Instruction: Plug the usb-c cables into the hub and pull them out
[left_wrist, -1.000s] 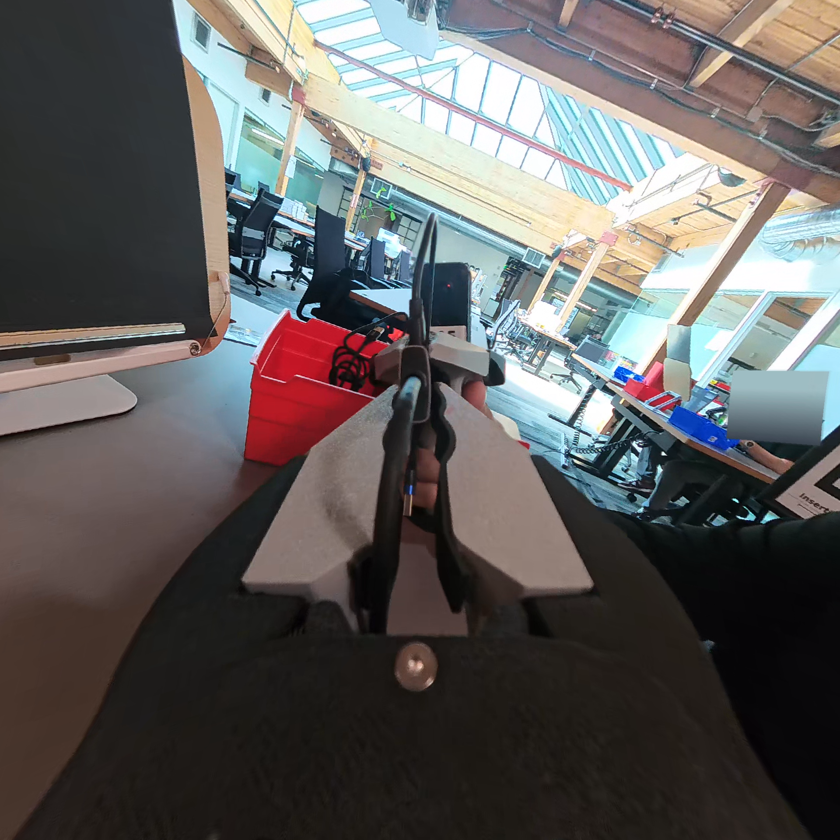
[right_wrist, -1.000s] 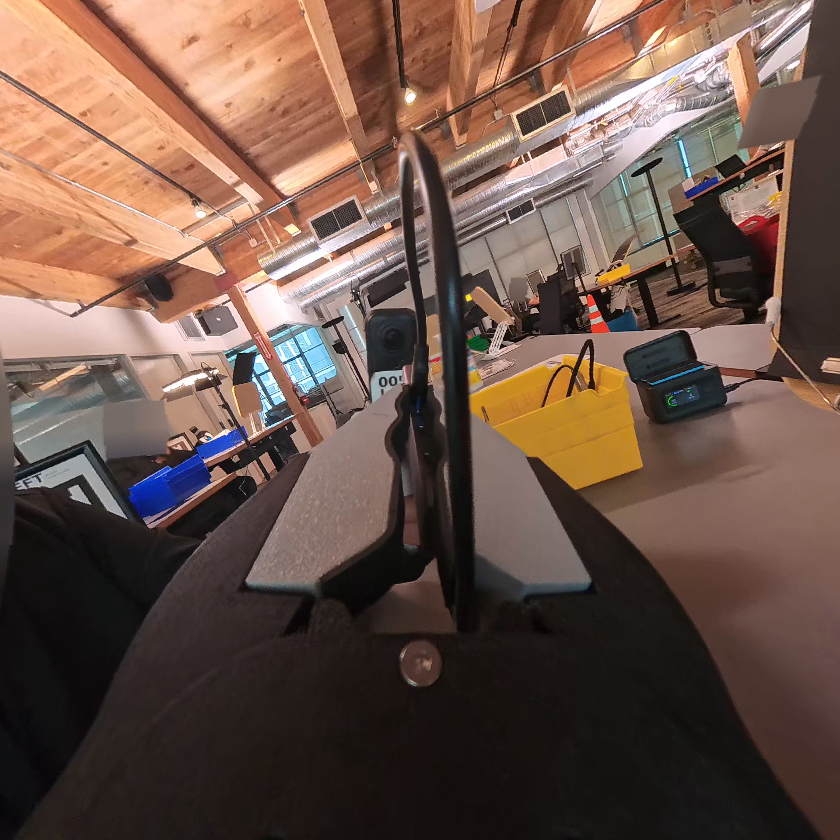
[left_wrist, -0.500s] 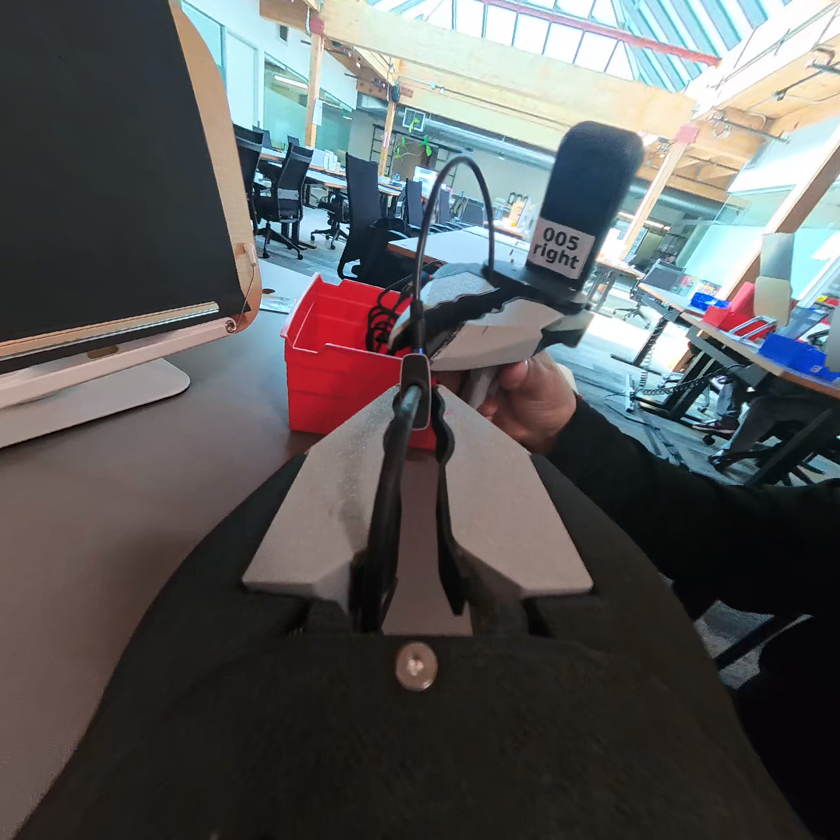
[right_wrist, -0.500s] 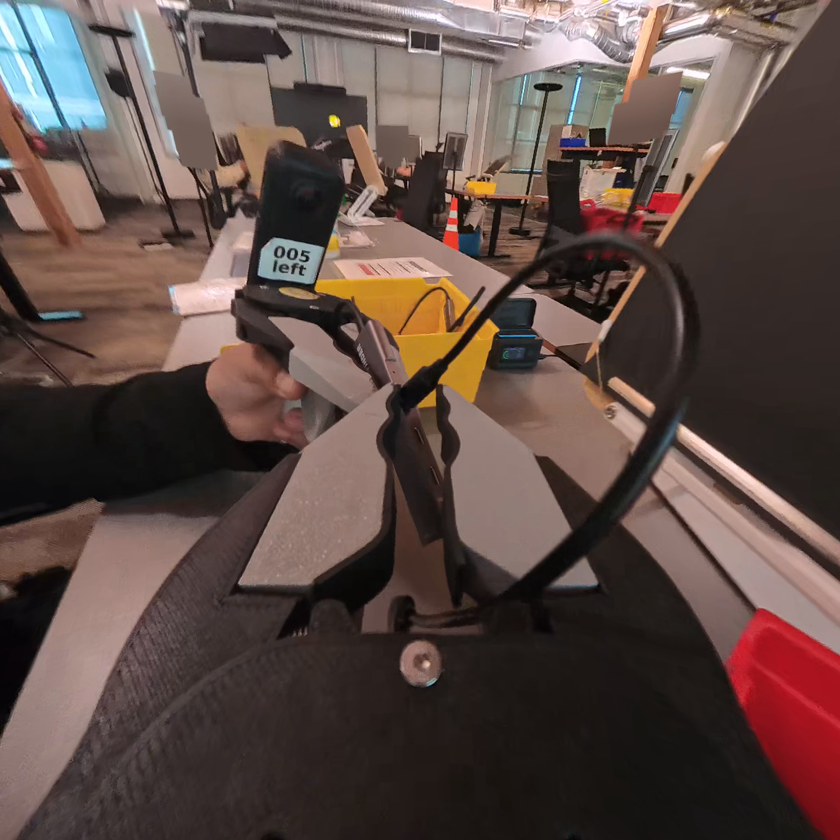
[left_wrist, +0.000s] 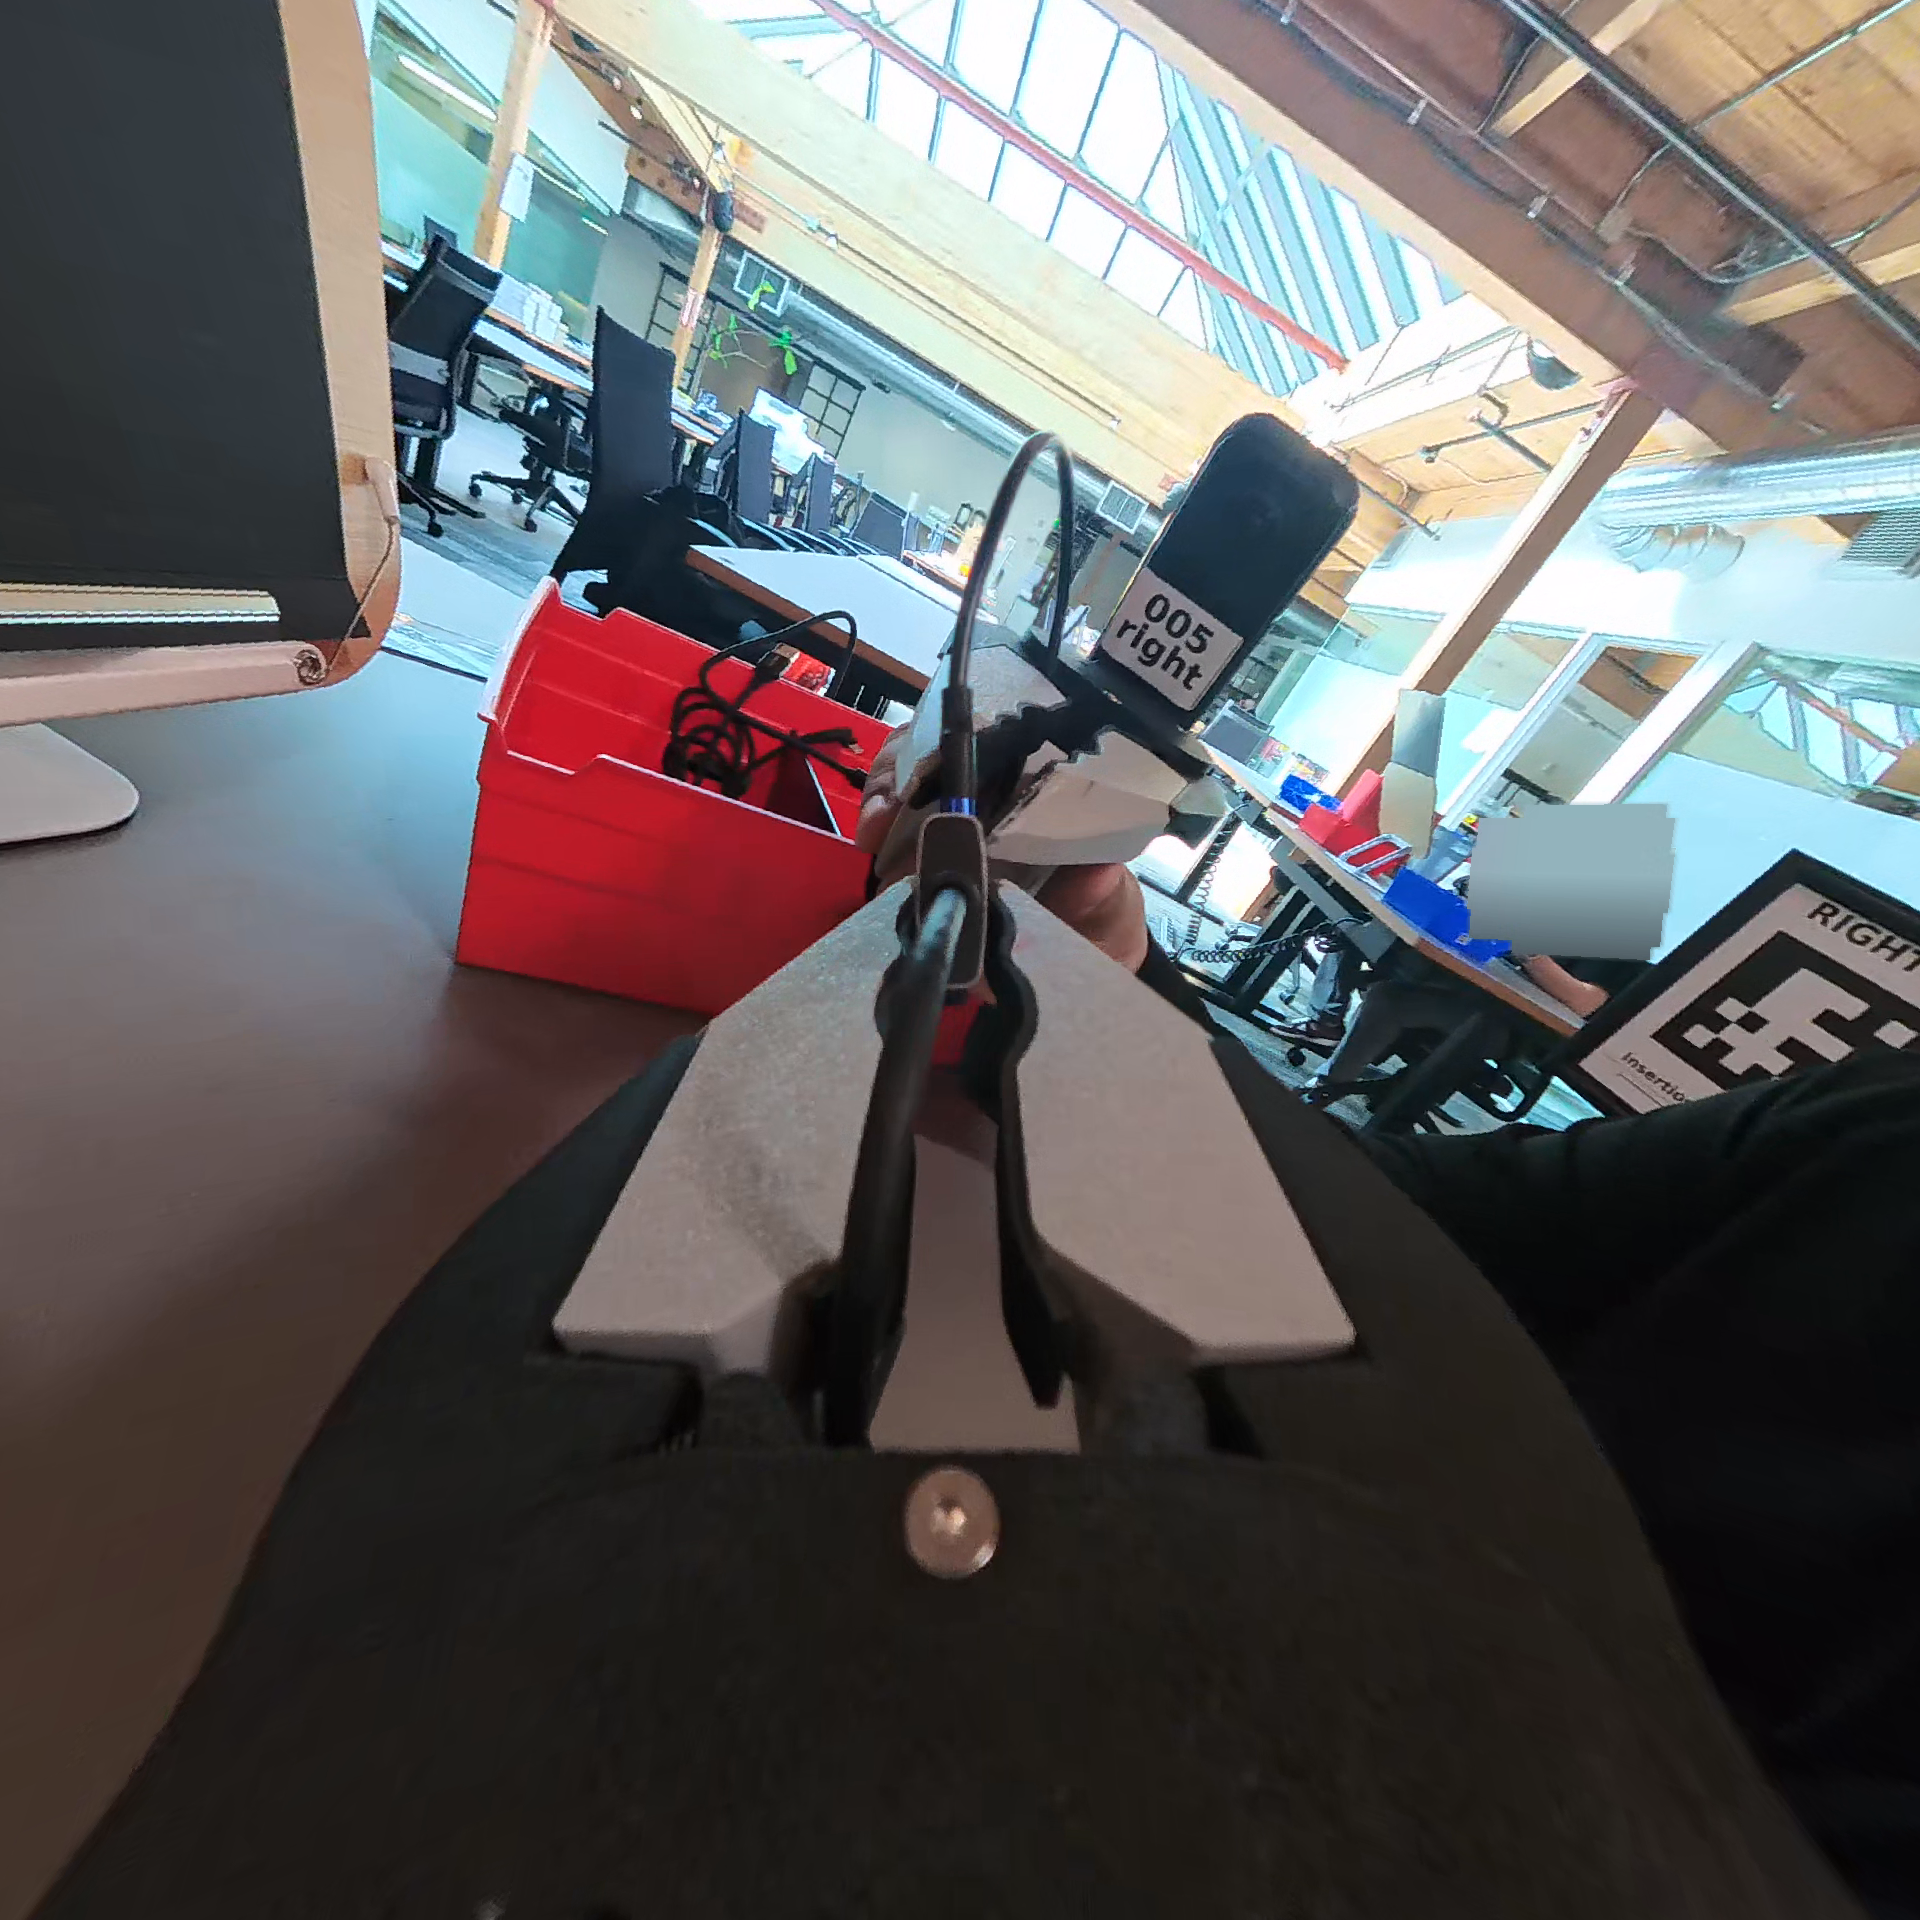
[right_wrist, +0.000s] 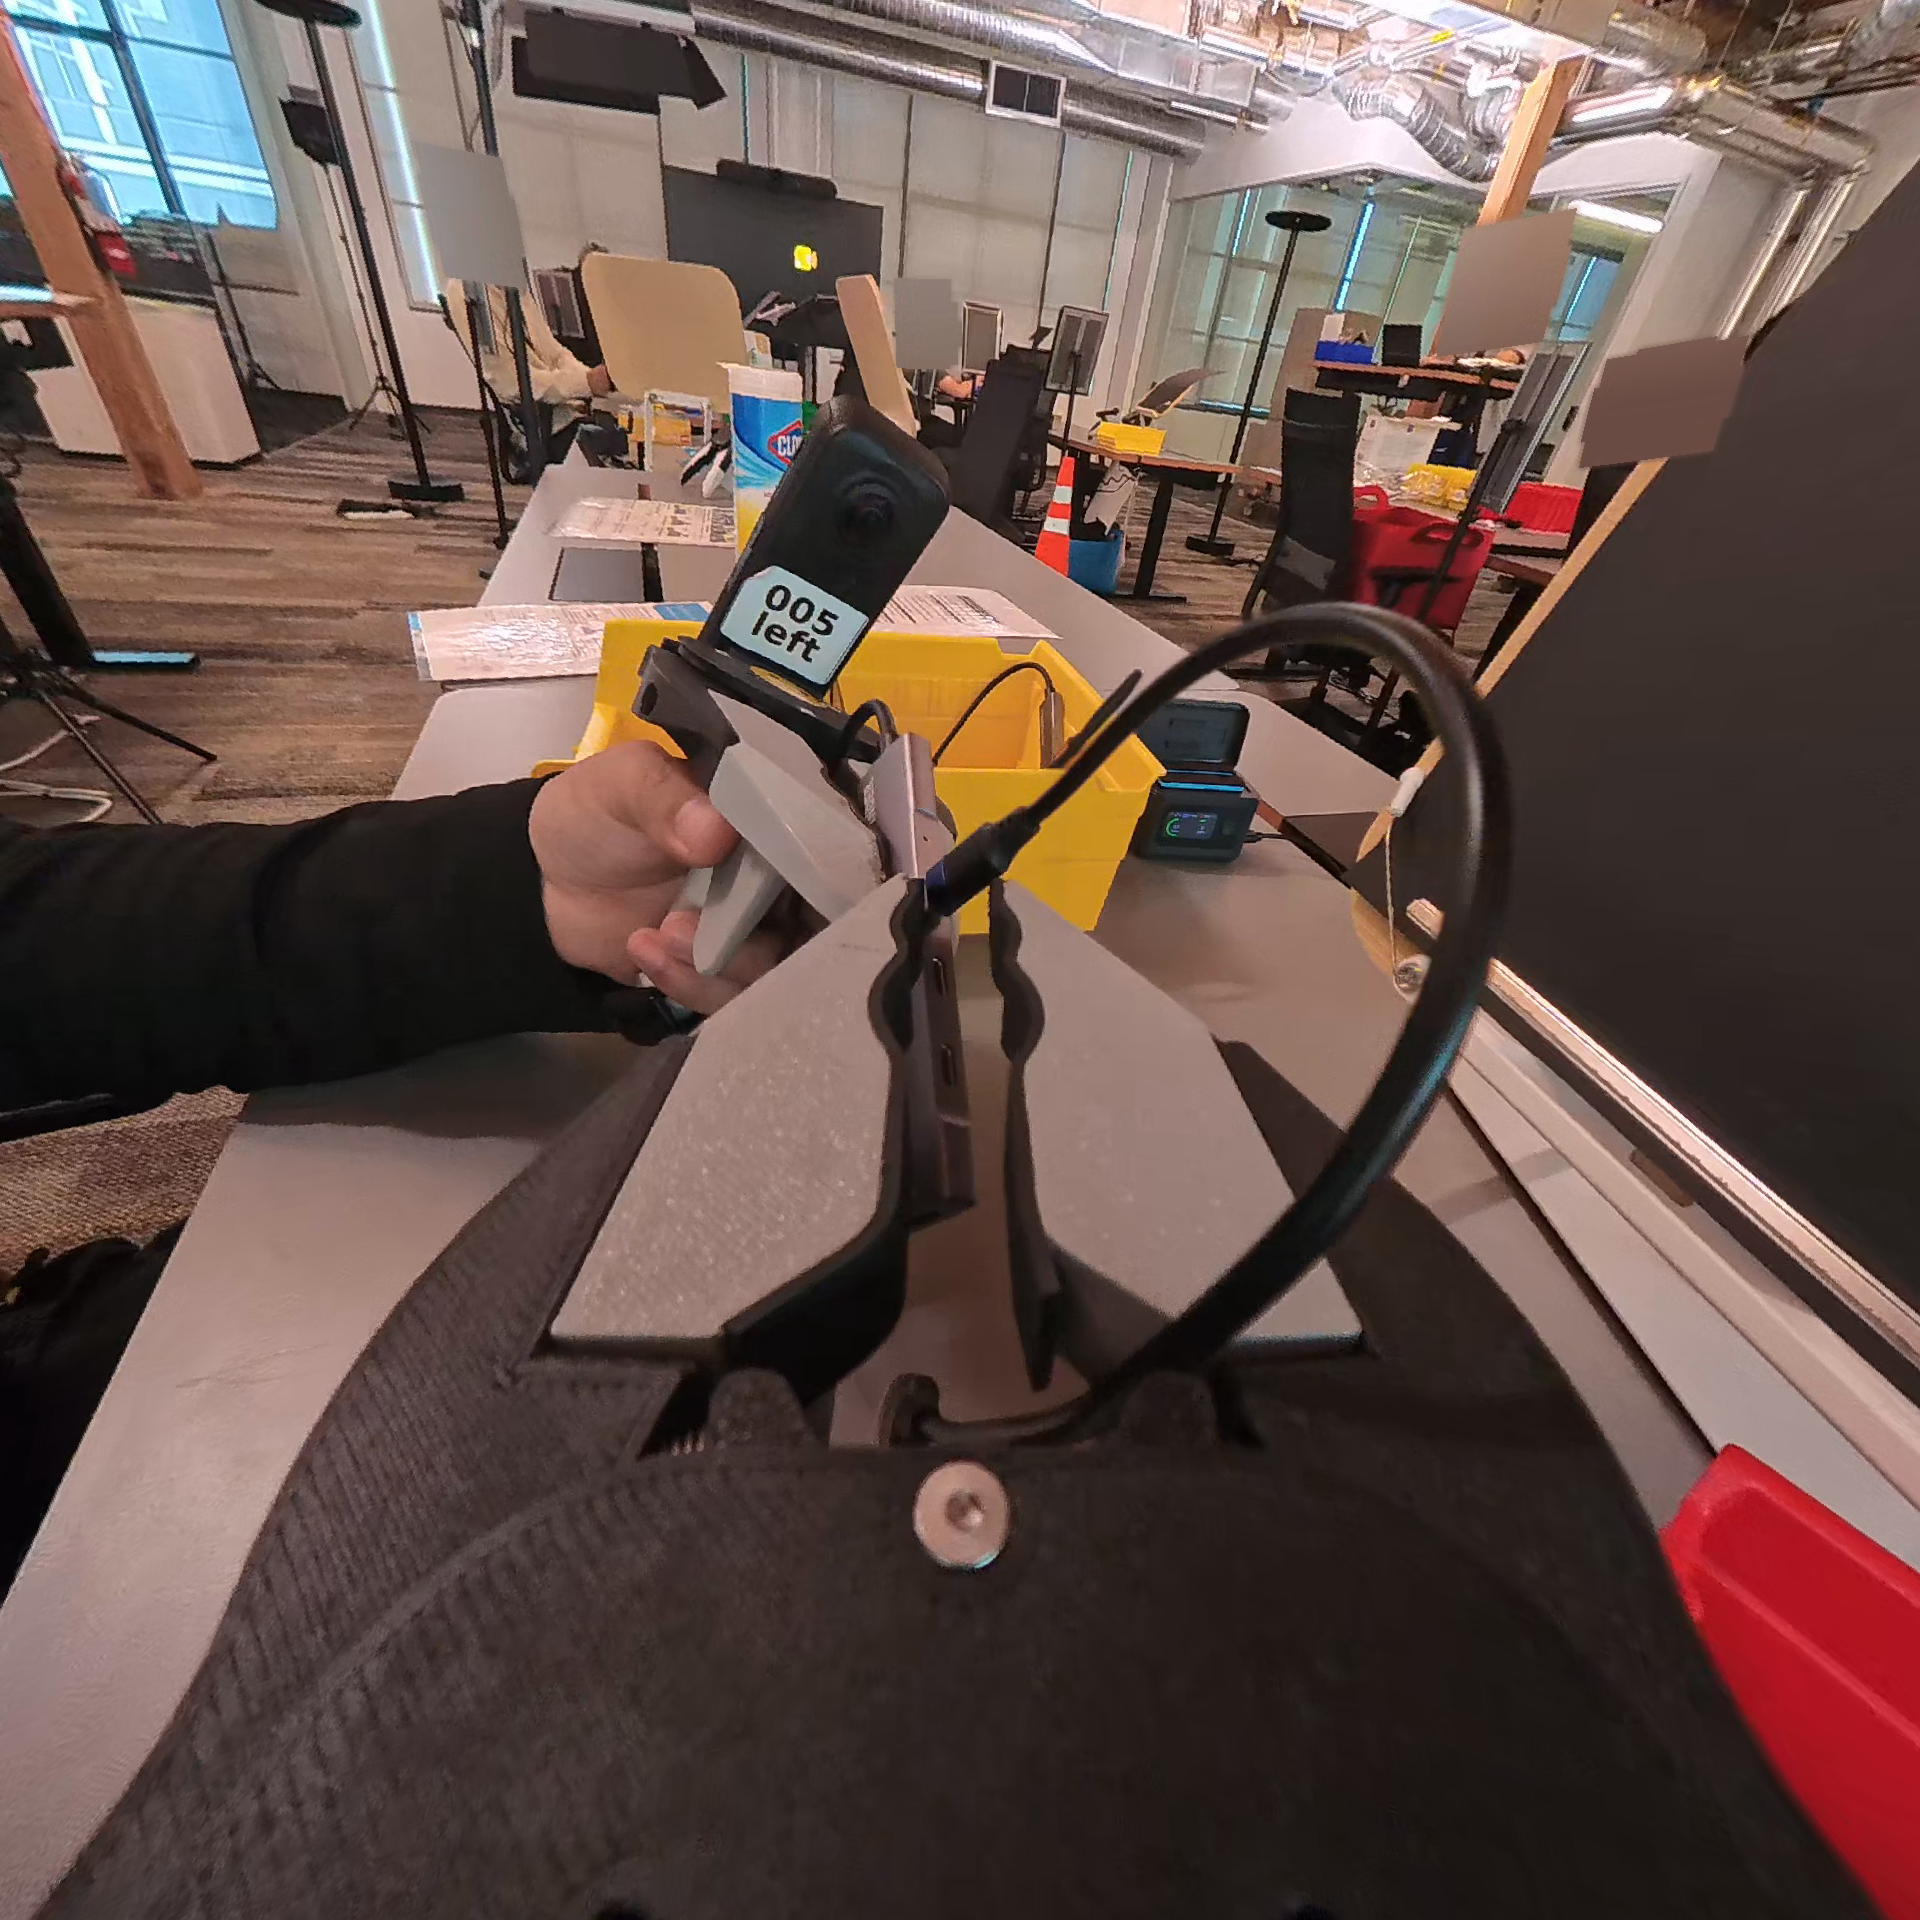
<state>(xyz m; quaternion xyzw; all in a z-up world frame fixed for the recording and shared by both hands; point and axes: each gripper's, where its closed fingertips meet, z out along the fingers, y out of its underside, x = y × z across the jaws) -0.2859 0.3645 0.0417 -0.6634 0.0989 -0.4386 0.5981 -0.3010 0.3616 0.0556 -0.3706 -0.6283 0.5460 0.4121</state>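
Both grippers are held up off the gray table (right_wrist: 312, 1299), tips meeting. Left gripper (left_wrist: 951, 935) is closed tight on the hub (left_wrist: 954, 862), which sticks out past its tips. In the right wrist view the hub (right_wrist: 940, 1049) runs on down between the right gripper (right_wrist: 951, 935) fingers, w/ spare ports showing. Right gripper looks narrow; can't tell if it's pinching the black usb-c cable (right_wrist: 1444, 831), whose plug sits in the hub's side, the rest looping up & back to the gripper base. Red bin (left_wrist: 644, 831) w/ coiled cables & yellow bin (right_wrist: 997, 727) sit behind.
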